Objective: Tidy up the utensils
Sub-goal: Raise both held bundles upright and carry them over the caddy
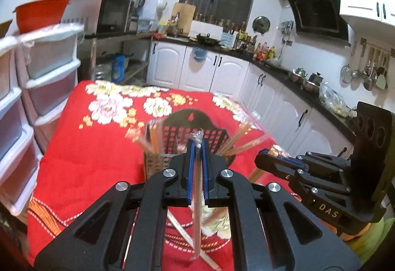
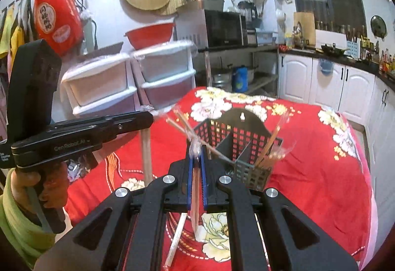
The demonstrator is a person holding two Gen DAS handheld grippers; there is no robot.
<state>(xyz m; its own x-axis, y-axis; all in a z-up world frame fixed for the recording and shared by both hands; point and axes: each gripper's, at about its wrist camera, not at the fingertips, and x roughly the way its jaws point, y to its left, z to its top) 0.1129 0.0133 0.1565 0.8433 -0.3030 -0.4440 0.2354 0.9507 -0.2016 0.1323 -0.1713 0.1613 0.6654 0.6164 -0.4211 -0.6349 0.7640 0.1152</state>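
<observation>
The left gripper [image 1: 197,145] is closed on a pair of chopsticks in a clear plastic sleeve [image 1: 196,199], pinched near the crimped top so that the long body hangs straight down between the blue pads. The right gripper [image 2: 196,155] is likewise clamped on a second wrapped pair [image 2: 195,201], held near its top with the rest dangling below the jaws. Both bundles are held above the red floral tablecloth [image 1: 103,147], just in front of the black slotted utensil basket [image 2: 237,137].

The basket is divided into compartments, and several wrapped pairs already stand in it, leaning outward to the left [image 2: 181,122] and to the right [image 2: 270,145]. At least one more wrapped pair [image 2: 176,239] is seen lying on the cloth below the grippers.

The wrapped pairs are judged to be very light and stiff along their length, while the film around them looks slick and loose. A grip on the crimped film alone is likely to slip or let the sticks swing; a hold on the upper part, where wood sits inside the film, is judged firmer. With the bundle hung vertically, the lower end can be guided into a compartment. Because the basket appears light, it may be nudged or tipped by a sideways push.
</observation>
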